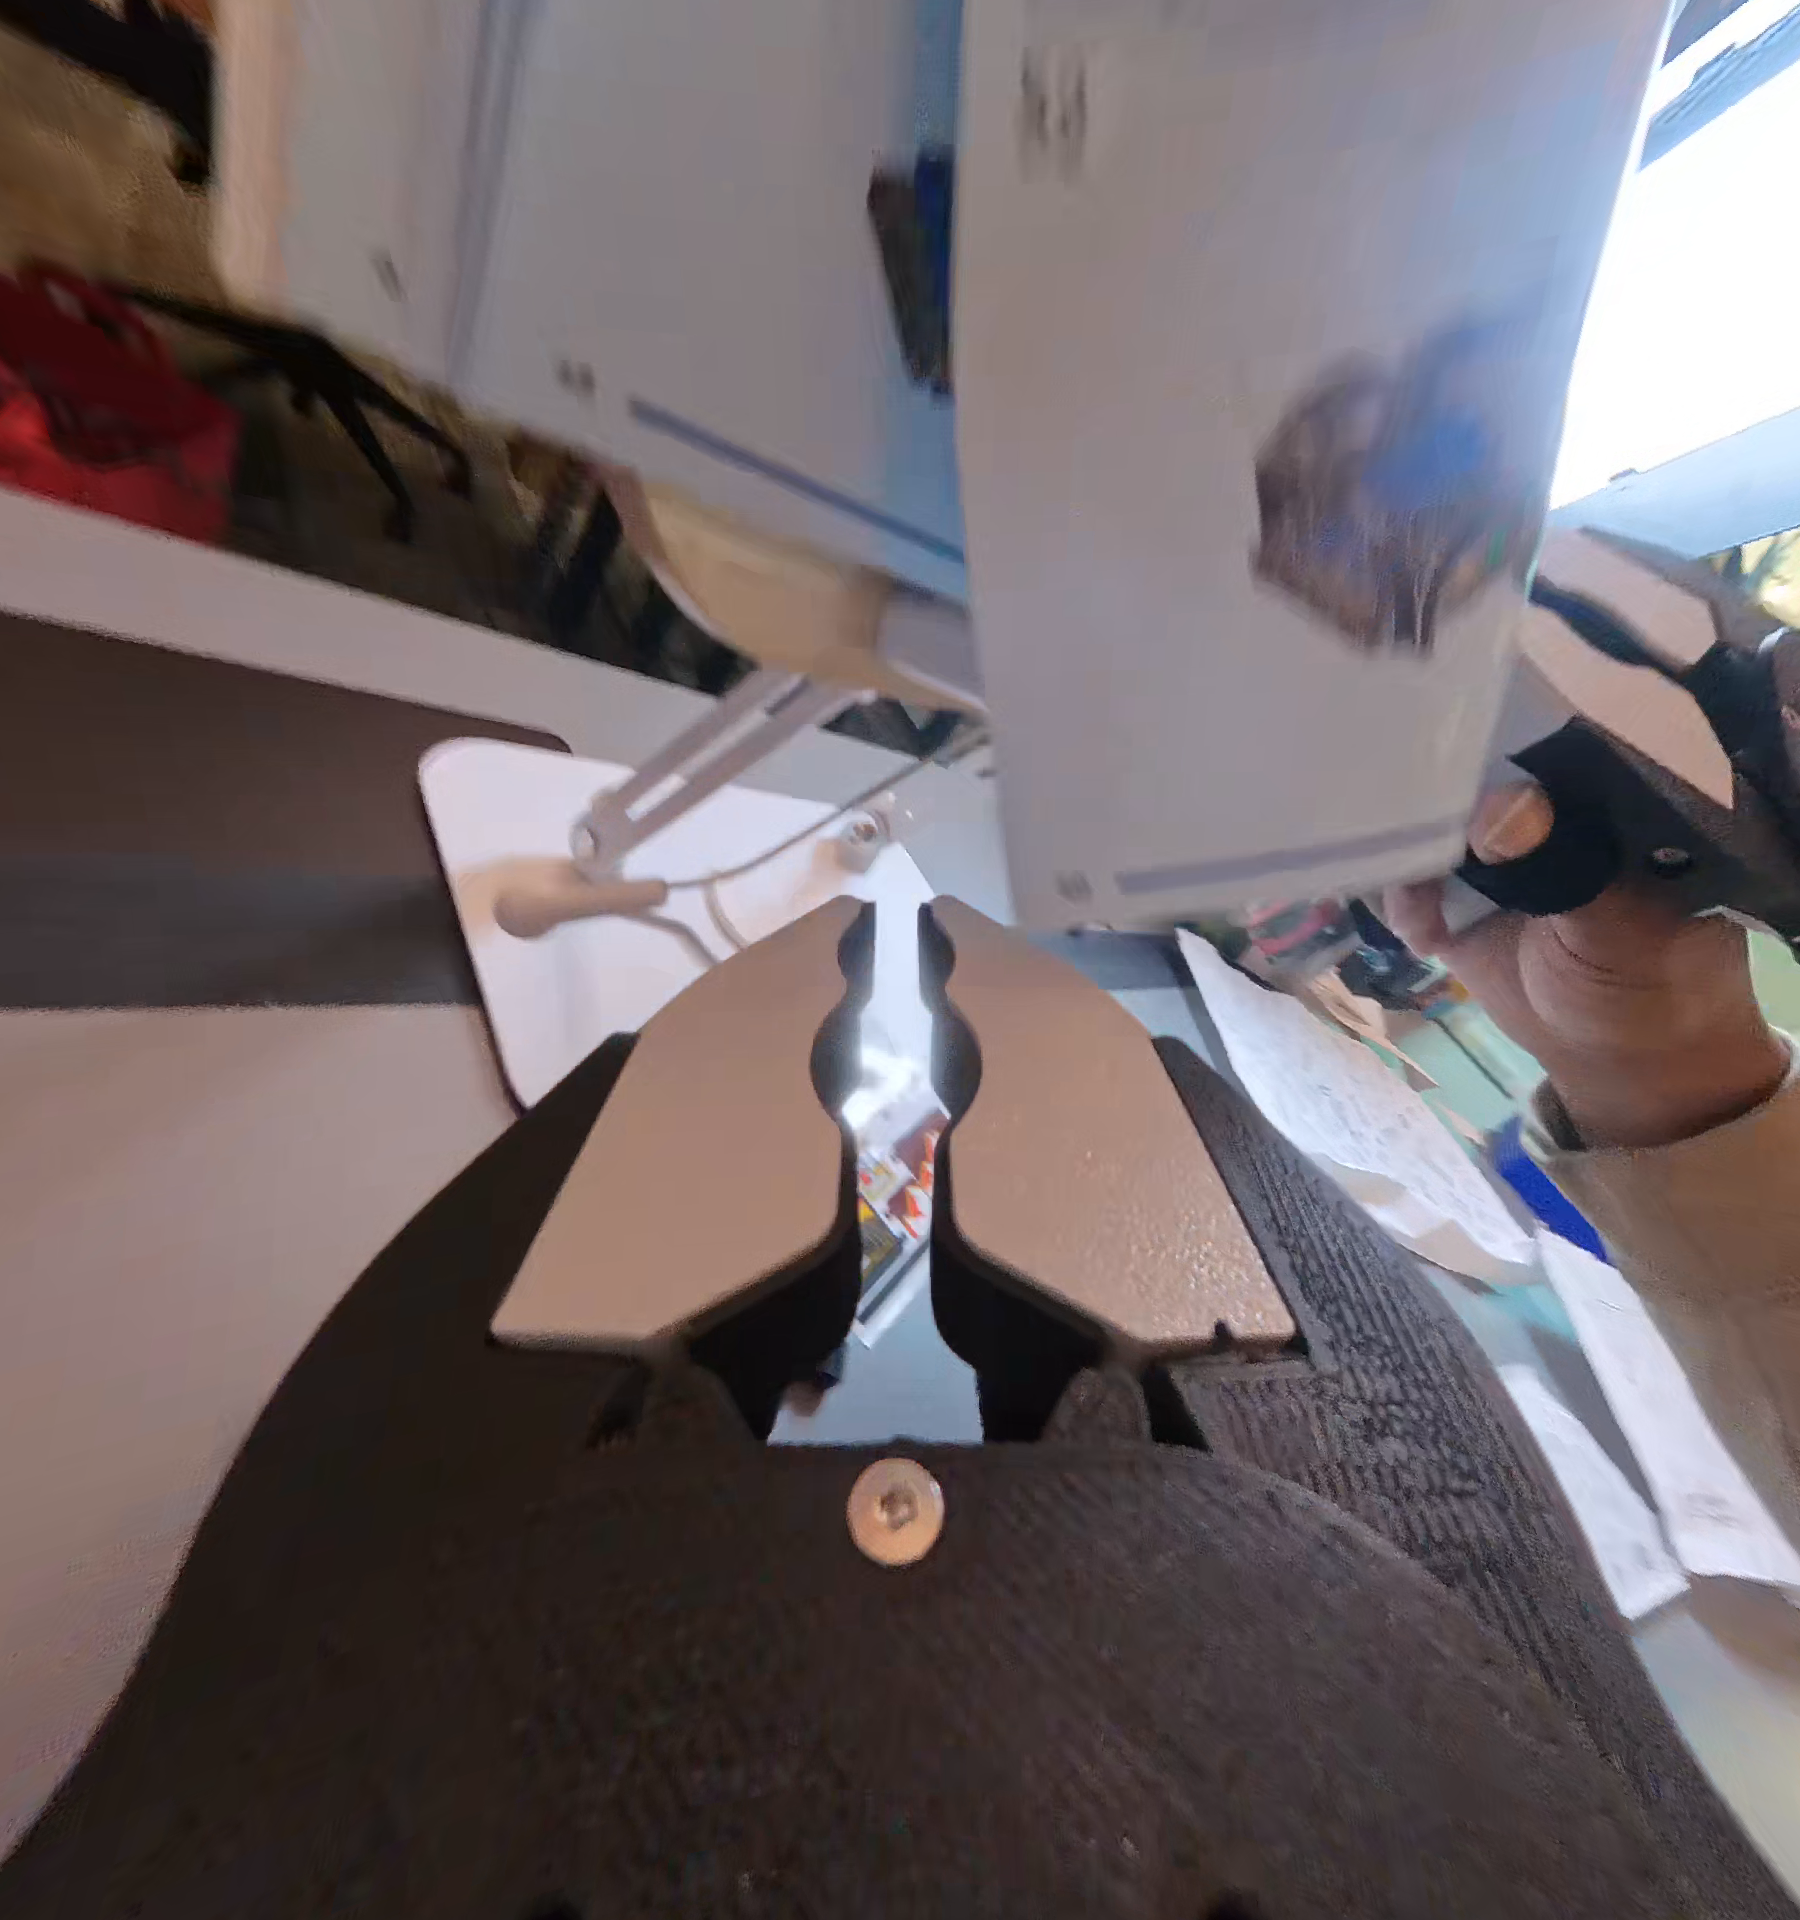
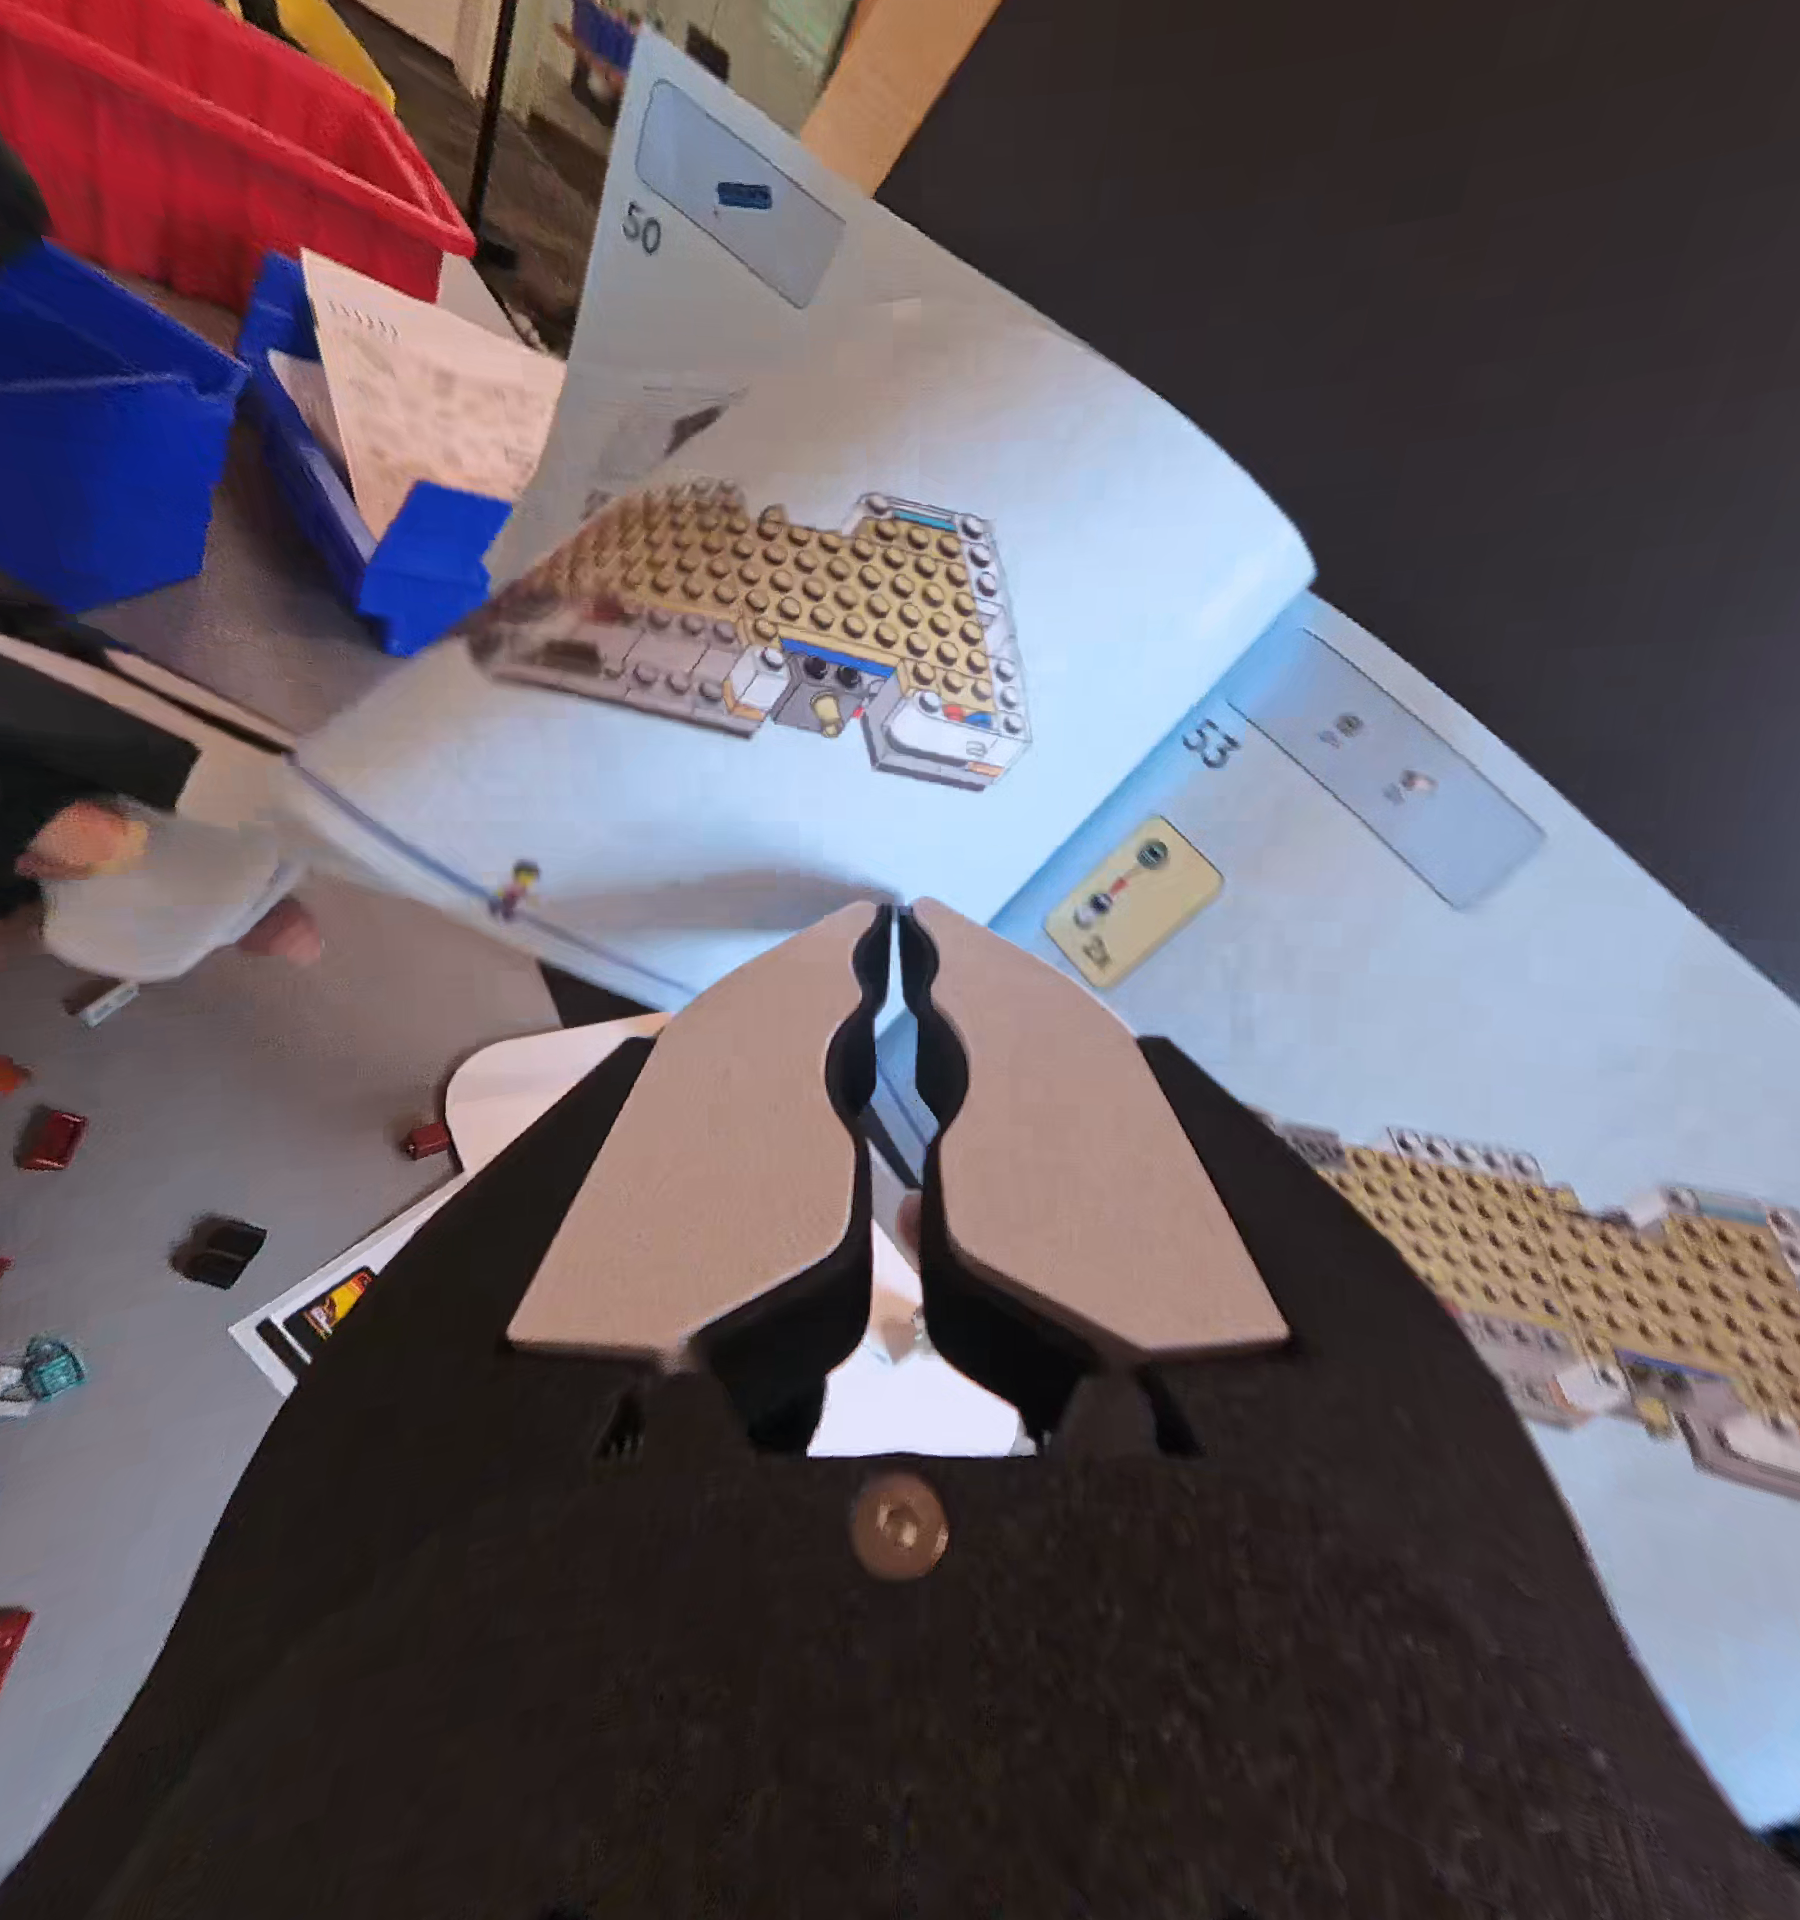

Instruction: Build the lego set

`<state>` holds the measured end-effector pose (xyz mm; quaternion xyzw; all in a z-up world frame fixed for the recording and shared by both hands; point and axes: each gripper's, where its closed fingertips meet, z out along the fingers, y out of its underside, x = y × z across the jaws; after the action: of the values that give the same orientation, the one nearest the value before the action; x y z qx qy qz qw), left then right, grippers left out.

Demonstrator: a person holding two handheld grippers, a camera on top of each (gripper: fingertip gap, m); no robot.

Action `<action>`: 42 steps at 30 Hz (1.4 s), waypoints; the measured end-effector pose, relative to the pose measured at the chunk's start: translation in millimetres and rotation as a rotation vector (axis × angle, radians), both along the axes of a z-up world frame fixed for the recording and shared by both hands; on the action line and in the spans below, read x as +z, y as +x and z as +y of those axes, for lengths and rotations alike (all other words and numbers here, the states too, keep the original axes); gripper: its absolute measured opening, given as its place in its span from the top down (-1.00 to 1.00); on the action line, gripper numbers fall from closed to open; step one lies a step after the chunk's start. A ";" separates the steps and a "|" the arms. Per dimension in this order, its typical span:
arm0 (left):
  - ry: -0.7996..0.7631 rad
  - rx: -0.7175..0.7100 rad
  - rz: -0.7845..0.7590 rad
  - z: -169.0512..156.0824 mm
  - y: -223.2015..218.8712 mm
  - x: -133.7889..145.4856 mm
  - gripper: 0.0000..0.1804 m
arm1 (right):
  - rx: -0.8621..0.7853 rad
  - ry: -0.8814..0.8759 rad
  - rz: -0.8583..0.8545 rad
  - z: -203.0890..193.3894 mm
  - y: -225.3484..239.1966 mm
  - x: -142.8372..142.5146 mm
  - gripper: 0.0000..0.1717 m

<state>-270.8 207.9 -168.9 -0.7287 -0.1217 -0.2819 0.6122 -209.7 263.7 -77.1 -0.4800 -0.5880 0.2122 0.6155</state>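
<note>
My right gripper is shut on the lower edge of a page of an open brick-building instruction booklet. The page is lifted and curled over the facing page. In the left wrist view the same page hangs upright and blurred, with my right gripper pinching its lower corner and a person's hand behind it. My left gripper is open by a narrow gap with nothing between its fingers. It is just left of the lifted page, over a white base plate.
A metal arm and a cable rise from the white plate, which sits on a dark mat. A red bin and blue bins stand at the far left. Loose small bricks lie on the grey table. Printed sheets lie at the right. One gripper's finger ends stand about 12 cm off the other's.
</note>
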 end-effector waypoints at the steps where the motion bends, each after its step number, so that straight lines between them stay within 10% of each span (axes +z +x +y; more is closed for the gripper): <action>1: -0.029 -0.036 -0.043 1.7 8.6 -7.4 0.88 | -0.008 0.016 -0.022 -0.6 -6.5 -0.4 0.96; 12: 0.150 -0.053 -0.597 25.9 4.9 12.6 0.38 | -0.098 0.119 -0.199 -0.8 -30.1 -7.6 0.96; 19: 0.313 0.012 -0.685 18.0 -18.2 33.9 0.94 | -0.127 0.115 -0.228 2.1 -32.2 -11.4 0.98; 27: 0.347 0.093 -0.772 11.4 -21.9 35.3 0.98 | -0.158 0.117 -0.262 1.9 -37.5 -15.1 1.00; 36: 0.388 0.220 -0.674 2.9 -12.9 38.2 0.99 | -0.184 0.130 -0.318 -2.4 -50.4 -17.9 1.00; 42: 0.272 0.265 -0.181 3.9 -7.8 53.8 0.99 | -0.158 0.148 -0.348 -9.0 -55.8 -19.8 1.00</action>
<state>-278.7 211.8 -115.1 -0.5887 -0.2316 -0.2769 0.7233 -265.5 254.7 -96.9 -0.5075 -0.6601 0.0335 0.5529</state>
